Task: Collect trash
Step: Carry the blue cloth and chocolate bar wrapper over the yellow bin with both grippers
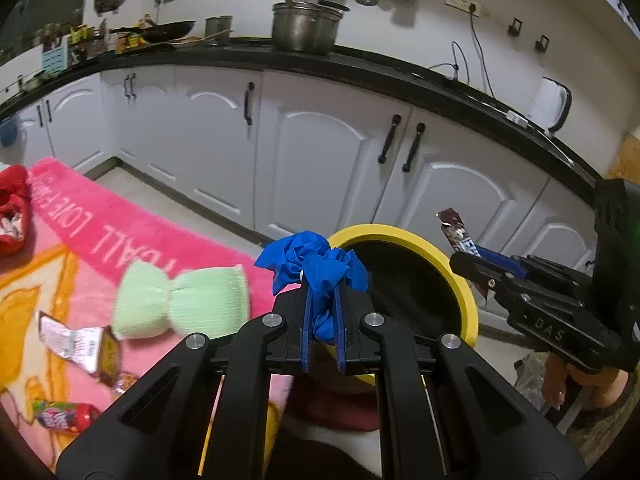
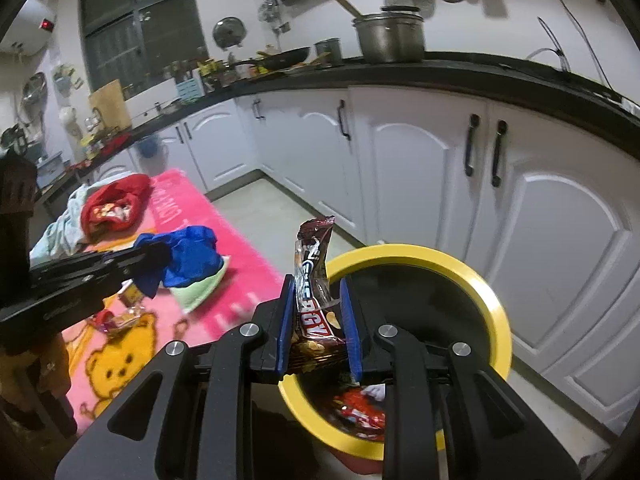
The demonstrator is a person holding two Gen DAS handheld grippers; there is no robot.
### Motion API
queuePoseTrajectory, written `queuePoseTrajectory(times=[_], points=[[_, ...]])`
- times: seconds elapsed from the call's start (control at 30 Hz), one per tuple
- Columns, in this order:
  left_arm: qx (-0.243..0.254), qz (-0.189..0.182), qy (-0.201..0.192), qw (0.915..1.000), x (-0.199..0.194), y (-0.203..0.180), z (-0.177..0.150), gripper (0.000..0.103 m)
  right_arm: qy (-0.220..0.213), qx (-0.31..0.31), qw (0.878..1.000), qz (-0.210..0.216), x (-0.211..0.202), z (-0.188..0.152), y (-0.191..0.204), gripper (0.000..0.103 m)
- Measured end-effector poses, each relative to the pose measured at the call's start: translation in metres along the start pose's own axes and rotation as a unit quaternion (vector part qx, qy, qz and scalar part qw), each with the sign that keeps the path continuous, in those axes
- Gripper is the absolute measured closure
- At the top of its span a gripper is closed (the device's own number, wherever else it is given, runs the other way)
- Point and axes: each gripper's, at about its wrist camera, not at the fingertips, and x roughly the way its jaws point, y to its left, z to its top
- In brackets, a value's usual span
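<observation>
My left gripper (image 1: 322, 292) is shut on a crumpled blue plastic bag (image 1: 316, 260), held at the near left rim of the yellow-rimmed bin (image 1: 452, 268). My right gripper (image 2: 318, 292) is shut on a brown snack wrapper (image 2: 314, 280) that stands upright between the blue pads over the near edge of the bin (image 2: 472, 276). A red wrapper (image 2: 360, 408) lies inside the bin. From the left wrist camera the right gripper (image 1: 476, 264) with its brown wrapper (image 1: 456, 232) shows on the right. In the right wrist view the left gripper (image 2: 160, 258) holds the blue bag (image 2: 188, 258) at left.
A pink blanket (image 1: 132, 232) covers the surface at left, with a green cloth (image 1: 180, 300), a silver wrapper (image 1: 76, 344), a candy packet (image 1: 64, 416) and a red bag (image 2: 116, 204) on it. White cabinets (image 1: 320, 152) stand close behind the bin. A hand (image 1: 560, 380) grips the right tool.
</observation>
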Motion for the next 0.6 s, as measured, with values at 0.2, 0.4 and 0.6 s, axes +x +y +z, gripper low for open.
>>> queuePoseTrajectory(times=[0.2,0.4,0.6], points=[[0.010,-0.015,0.010,0.9998,0.018,-0.019,-0.004,0.098,0.003,0.018,1.000,-0.023,0.001,-0.007,-0.026,0.081],[0.022,-0.032,0.022,0.9990,0.035,-0.037,-0.010,0.098,0.008,0.042,0.998,-0.035,0.003,-0.014,-0.049,0.081],[0.038,-0.046,0.034,0.9976,0.051,-0.055,-0.018,0.098,0.016,0.057,0.997,-0.042,0.008,-0.022,-0.065,0.081]])
